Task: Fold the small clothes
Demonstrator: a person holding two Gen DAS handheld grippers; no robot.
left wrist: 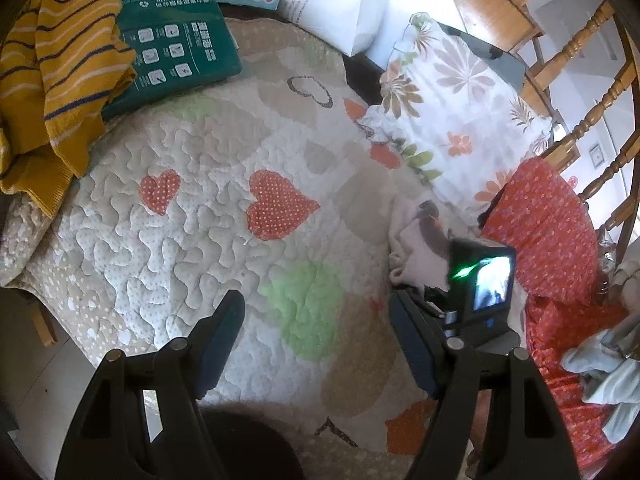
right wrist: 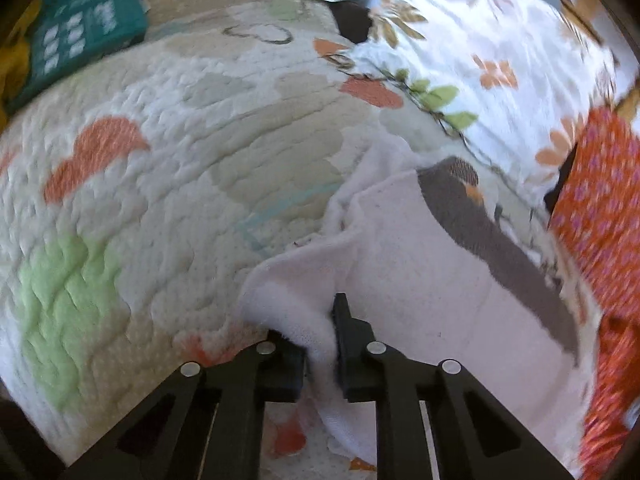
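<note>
A small white garment [right wrist: 400,280] with a grey printed figure lies rumpled on the quilted mat [right wrist: 200,140], against a floral pillow. My right gripper [right wrist: 320,350] is shut on a folded edge of this garment, with white cloth bunched between the black fingers [right wrist: 348,336]. In the left wrist view the same garment [left wrist: 412,236] sits at the right, partly hidden behind the right gripper's body and its lit screen [left wrist: 486,284]. My left gripper [left wrist: 318,332] hovers open over the quilt [left wrist: 200,220], left of the garment, with nothing between its fingers.
A yellow striped sweater [left wrist: 52,80] and a green package [left wrist: 176,48] lie at the far left. A floral pillow [left wrist: 460,100] and red patterned cloth [left wrist: 548,232] border the right. Wooden chairs [left wrist: 580,40] stand behind. Pale clothes [left wrist: 612,364] are heaped at the right edge.
</note>
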